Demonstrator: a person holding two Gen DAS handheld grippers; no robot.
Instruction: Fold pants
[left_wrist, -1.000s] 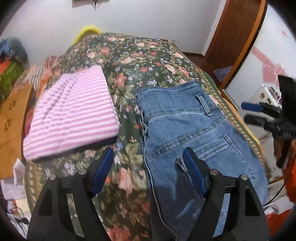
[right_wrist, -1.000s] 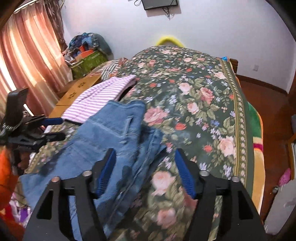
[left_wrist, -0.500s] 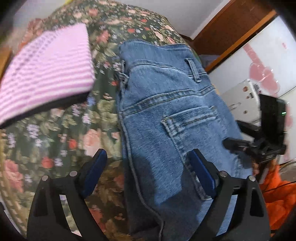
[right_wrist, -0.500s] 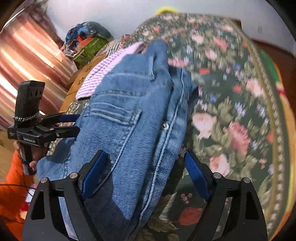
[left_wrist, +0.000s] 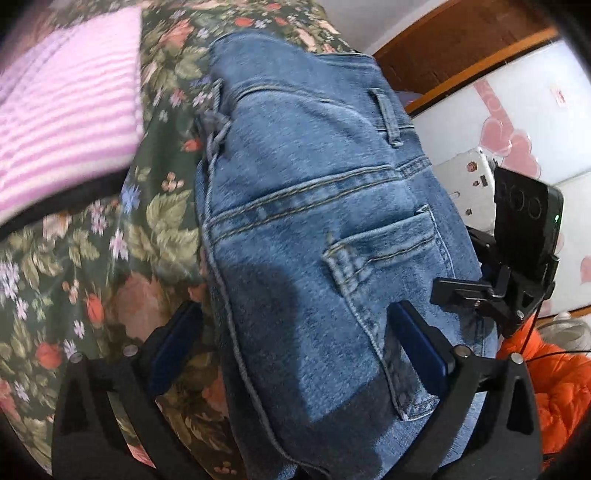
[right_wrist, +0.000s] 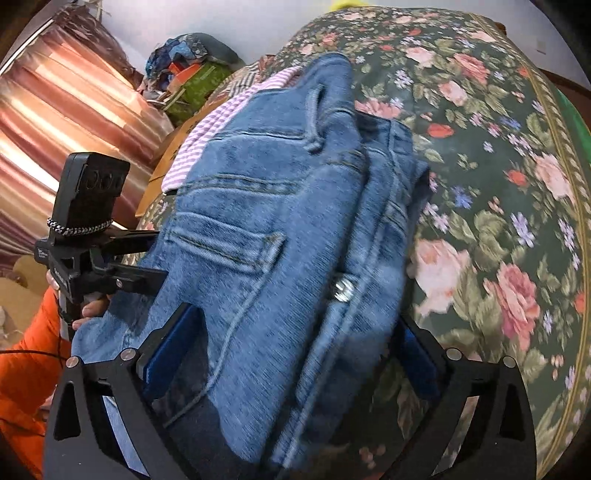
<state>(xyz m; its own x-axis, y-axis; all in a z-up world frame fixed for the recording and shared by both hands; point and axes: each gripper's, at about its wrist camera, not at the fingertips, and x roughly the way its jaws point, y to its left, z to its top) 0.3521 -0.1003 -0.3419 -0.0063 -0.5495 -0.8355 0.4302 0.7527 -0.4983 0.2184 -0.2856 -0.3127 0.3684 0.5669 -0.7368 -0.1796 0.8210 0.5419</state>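
Blue denim pants (left_wrist: 314, 229): coarse matt cloth, shiny metal rivet (right_wrist: 342, 289). Dark green floral bedspread (right_wrist: 498, 166): soft matt woven cloth.

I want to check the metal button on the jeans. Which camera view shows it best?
The right wrist view: the metal button shows plainly near the front edge of the jeans. The left wrist view shows only the back side with a pocket; no button is visible there.

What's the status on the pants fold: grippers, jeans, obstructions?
Left gripper and right gripper opening, astride jeans, nothing pinched. Jeans on floral bedspread. Striped pink garment alongside, clear.
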